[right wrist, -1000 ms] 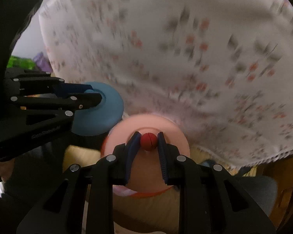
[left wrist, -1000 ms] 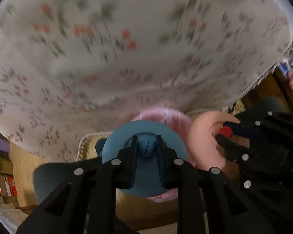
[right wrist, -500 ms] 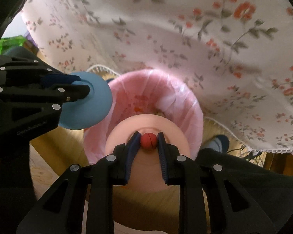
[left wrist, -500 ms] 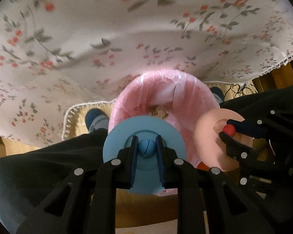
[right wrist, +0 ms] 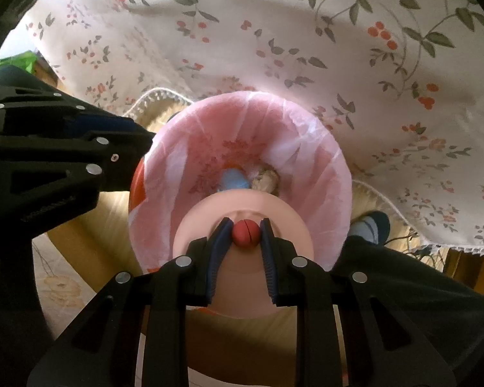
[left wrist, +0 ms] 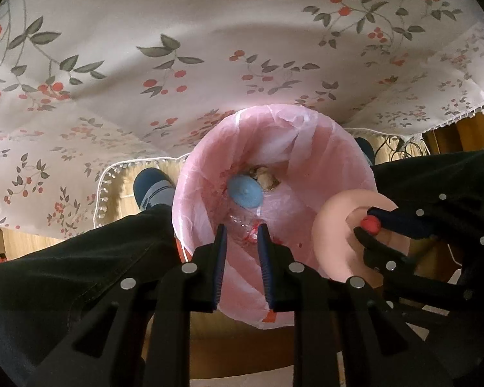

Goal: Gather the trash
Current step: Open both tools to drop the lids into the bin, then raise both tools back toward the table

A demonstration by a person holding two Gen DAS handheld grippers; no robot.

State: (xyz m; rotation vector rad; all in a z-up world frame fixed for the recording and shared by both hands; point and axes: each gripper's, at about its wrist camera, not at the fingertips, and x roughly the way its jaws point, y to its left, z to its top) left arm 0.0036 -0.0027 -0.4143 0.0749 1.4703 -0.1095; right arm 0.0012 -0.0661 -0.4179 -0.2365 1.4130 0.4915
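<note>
A bin lined with a pink bag (left wrist: 322,148) stands on the floor below both grippers; it also shows in the right wrist view (right wrist: 306,135). A blue disc lid (left wrist: 244,191) lies inside it on crumpled trash, and shows in the right wrist view (right wrist: 233,178) too. My left gripper (left wrist: 241,232) is open and empty above the bin's near rim. My right gripper (right wrist: 246,225) is shut on the red knob (right wrist: 246,233) of a pink disc lid (right wrist: 284,222), held over the bin's near edge. The pink lid (left wrist: 334,229) shows at the right in the left wrist view.
A floral tablecloth (left wrist: 209,48) hangs over the table edge behind the bin. The person's black trouser legs (left wrist: 64,274) and blue shoes (left wrist: 150,185) flank the bin. The floor (right wrist: 90,235) is wood.
My left gripper has opened and the blue lid has dropped into the bin. Both grippers have moved closer over the bin. The right gripper still holds the pink lid.
</note>
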